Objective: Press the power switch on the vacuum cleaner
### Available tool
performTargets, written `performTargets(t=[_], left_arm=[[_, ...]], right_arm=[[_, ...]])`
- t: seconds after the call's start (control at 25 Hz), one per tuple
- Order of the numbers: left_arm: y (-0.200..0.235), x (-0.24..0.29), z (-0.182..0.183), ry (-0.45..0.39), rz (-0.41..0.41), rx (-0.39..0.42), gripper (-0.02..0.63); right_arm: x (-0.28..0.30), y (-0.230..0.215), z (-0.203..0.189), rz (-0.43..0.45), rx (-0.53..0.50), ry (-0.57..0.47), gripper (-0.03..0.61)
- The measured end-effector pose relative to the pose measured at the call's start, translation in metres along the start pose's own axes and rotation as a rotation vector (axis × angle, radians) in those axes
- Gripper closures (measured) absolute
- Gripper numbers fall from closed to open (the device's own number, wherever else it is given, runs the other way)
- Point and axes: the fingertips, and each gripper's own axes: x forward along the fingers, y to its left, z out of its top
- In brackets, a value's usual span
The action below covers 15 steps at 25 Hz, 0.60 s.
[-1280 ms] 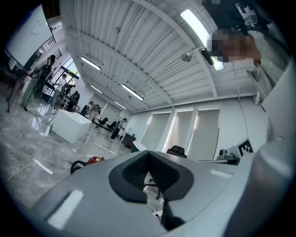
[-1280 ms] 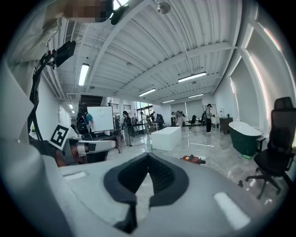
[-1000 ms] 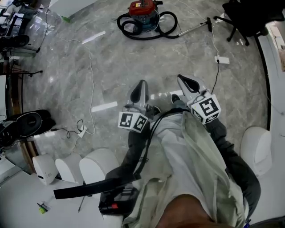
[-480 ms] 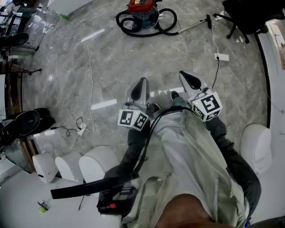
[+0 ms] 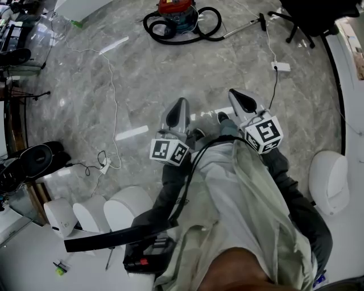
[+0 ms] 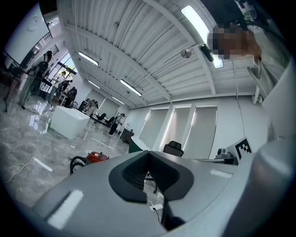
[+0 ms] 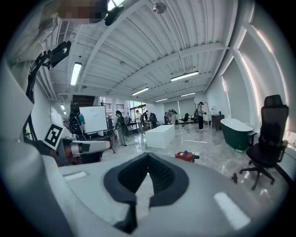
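The red vacuum cleaner (image 5: pixel 173 10) stands far off on the grey marble floor at the top of the head view, with its black hose (image 5: pixel 196 33) coiled round it and its wand (image 5: pixel 242 27) lying to the right. It shows small in the left gripper view (image 6: pixel 97 156) and in the right gripper view (image 7: pixel 186 156). My left gripper (image 5: pixel 181 105) and right gripper (image 5: pixel 239 95) are held side by side in front of my body, well short of the vacuum. Both point toward it, jaws together and holding nothing. The power switch is too small to make out.
A white power strip (image 5: pixel 281 66) with a dark cable lies on the floor to the right, near a black office chair (image 5: pixel 307 17). A thin white cable (image 5: pixel 114 85) runs along the left. White rounded fixtures (image 5: pixel 128 207) (image 5: pixel 331 182) stand on both sides of me.
The vacuum has drifted up and slightly left in the head view. The right gripper has risen a little. Both grippers stay shut.
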Motion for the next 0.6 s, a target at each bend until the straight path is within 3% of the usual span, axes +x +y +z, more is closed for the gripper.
performTargets(t=[0.28, 0.6], left_arm=[[-0.004, 0.004, -0.002, 0.008, -0.008, 0.014, 0.609], [-0.011, 0.029, 0.005, -0.018, 0.068, 0.044, 0.609]], right_arm=[[-0.004, -0.007, -0.007, -0.017, 0.021, 0.001, 0.578], [0.007, -0.042, -0.002, 0.047, 0.005, 0.002, 0.578]])
